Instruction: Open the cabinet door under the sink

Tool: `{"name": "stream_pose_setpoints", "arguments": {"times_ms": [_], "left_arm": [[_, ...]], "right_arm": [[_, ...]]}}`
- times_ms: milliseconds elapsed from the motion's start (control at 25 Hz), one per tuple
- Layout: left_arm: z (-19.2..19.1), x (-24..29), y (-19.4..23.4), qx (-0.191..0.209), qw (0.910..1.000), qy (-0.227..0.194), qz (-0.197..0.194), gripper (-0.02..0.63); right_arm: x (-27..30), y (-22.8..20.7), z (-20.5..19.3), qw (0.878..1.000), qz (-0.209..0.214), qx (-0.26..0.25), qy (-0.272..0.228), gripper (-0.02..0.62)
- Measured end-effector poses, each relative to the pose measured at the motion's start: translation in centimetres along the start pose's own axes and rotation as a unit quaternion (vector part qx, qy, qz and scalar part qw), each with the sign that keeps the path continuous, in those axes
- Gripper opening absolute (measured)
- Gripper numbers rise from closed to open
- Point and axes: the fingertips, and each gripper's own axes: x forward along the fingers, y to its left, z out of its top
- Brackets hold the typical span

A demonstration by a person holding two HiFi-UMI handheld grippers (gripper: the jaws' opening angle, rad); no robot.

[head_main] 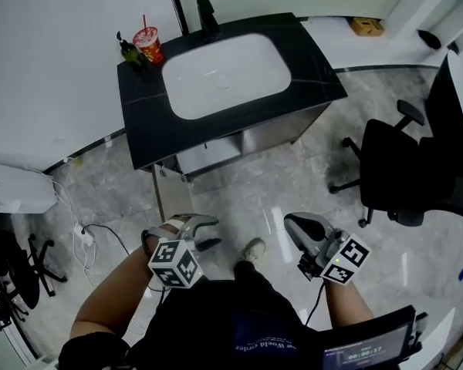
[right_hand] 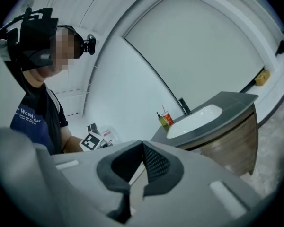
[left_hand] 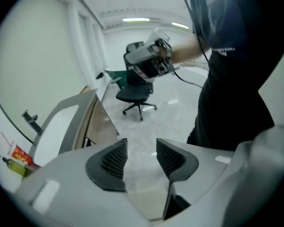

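The left gripper has its fingers spread, and only bare floor shows in the gap. The right gripper has its fingers pressed together at the tips, pinching nothing. In the head view both are held close to the person's body, well apart from the cabinet under the sink at the far side of the scene.

The cabinet door shows there as a thin brown panel seen edge-on, standing out from the cabinet's near-left corner towards the person. The left gripper view shows it angled away from the front, with a dark gap behind it.

Going by that, the door looks already swung open and the opening step is at its end – neither gripper touches anything. If a wider swing is wanted, the left gripper would have to go down to the door's free edge with its fingers apart, straddle it and close before pulling. Whether the rest of the cabinet front is a second door I cannot tell
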Motion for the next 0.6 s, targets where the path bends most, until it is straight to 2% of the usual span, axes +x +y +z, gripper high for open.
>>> {"name": "stream_pose_setpoints", "arguments": {"times_ms": [120, 240, 320, 440, 600], "left_arm": [[5.4, -1.7, 1.7, -0.07, 0.9943, -0.073, 0.034, 0.164], [9.9, -4.3, 3.7, -0.129, 0.9782, -0.148, 0.068, 0.13], [12.3, -6.4, 5.8, -0.172, 0.9596, -0.203, 0.093, 0.101], [15.0, -9.7, 9.1, -0.229, 0.9259, -0.274, 0.124, 0.08], [17.3, -14.0, 14.2, -0.274, 0.8777, -0.353, 0.173, 0.05]], "right_arm": [[-1.2, 0.4, 3.3, 1.0, 0.019, -0.014, 0.0, 0.002], [-1.7, 1.2, 6.7, 0.999, 0.037, -0.037, 0.0, 0.002], [-1.6, 1.6, 8.6, 0.997, 0.049, -0.055, 0.005, 0.002], [-1.2, 1.6, 11.2, 0.995, 0.06, -0.073, 0.009, 0.002], [0.1, 1.3, 14.6, 0.993, 0.071, -0.094, 0.014, 0.002]]}}
